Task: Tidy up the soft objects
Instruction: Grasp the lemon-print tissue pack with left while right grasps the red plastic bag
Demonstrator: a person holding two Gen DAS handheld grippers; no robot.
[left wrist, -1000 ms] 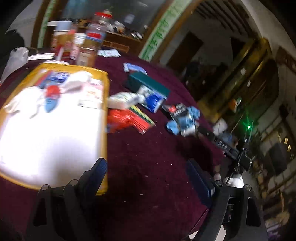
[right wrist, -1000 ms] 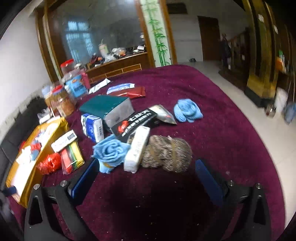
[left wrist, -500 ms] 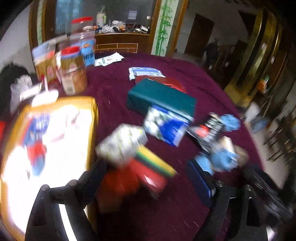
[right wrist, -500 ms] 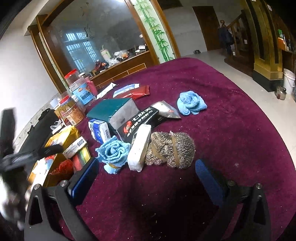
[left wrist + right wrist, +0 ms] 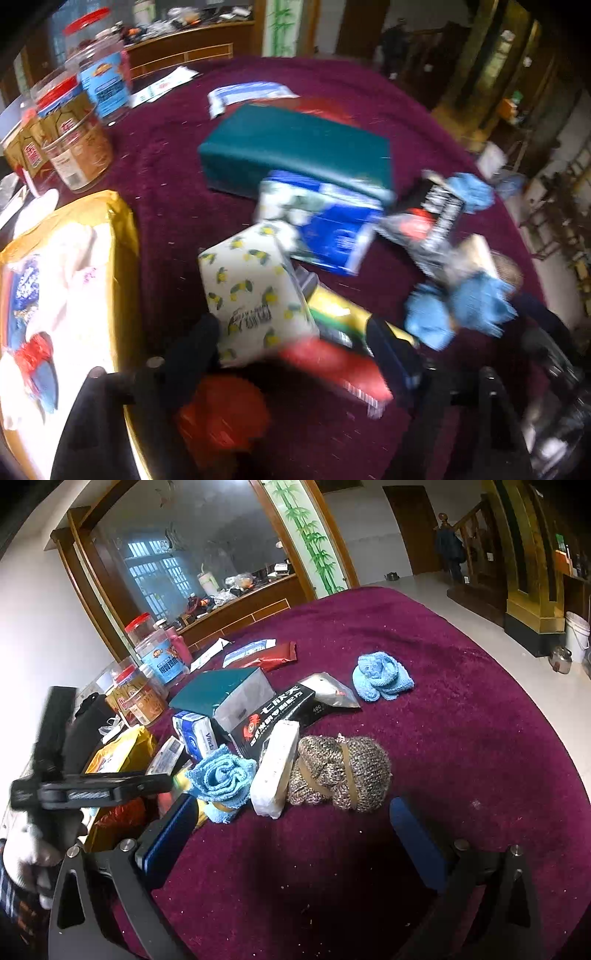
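My left gripper (image 5: 295, 350) is open, low over a clutter on the maroon cloth: a lemon-print tissue pack (image 5: 255, 288), a red crinkly bag (image 5: 225, 417) and a red and yellow packet (image 5: 340, 354) lie between its fingers. A yellow tray (image 5: 122, 236) at left holds white, blue and red soft items. My right gripper (image 5: 291, 827) is open, just short of a brown knitted roll (image 5: 340, 771), a white block (image 5: 277, 768) and a rolled blue towel (image 5: 221, 775). A second blue towel (image 5: 380, 675) lies farther back. The left gripper's body (image 5: 88, 790) shows at left.
A teal box (image 5: 295, 151), a blue tissue pack (image 5: 325, 225) and a black packet (image 5: 280, 716) crowd the middle. Red-lidded jars (image 5: 74, 133) stand at the back left. The table's edge (image 5: 546, 716) curves off at right, with floor beyond.
My left gripper has swung right from the tray and moved down close to the tissue pack and red bag. My right gripper has stayed almost still, tilting slightly.
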